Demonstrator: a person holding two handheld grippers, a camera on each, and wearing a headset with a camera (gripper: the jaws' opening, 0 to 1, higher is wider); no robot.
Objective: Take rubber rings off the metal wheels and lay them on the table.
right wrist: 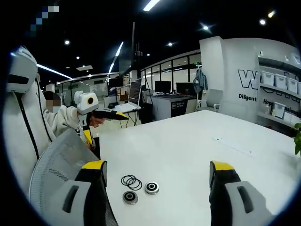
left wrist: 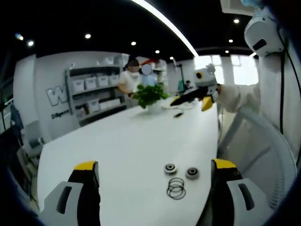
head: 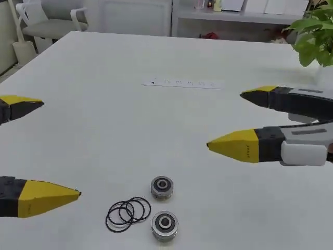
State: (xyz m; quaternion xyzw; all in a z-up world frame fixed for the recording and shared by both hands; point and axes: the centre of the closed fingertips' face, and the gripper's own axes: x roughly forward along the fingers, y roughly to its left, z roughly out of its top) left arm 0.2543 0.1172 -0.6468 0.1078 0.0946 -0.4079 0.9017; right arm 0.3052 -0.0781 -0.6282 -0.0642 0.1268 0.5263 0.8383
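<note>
Wide apart, left claw [head: 62, 149] and right claw [head: 223, 121] hover open above table [head: 130, 125].

White table [head: 104, 78] with two metal wheels [head: 162, 187], loose rubber rings [head: 128, 212], a printed strip [head: 182, 83]

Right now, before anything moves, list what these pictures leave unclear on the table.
Thin black rubber rings, head view: loops overlap, count unclear.
Round metal wheels, every view: too small to show any ring left on them.
White printed strip, head view: lettering blurred.
</note>
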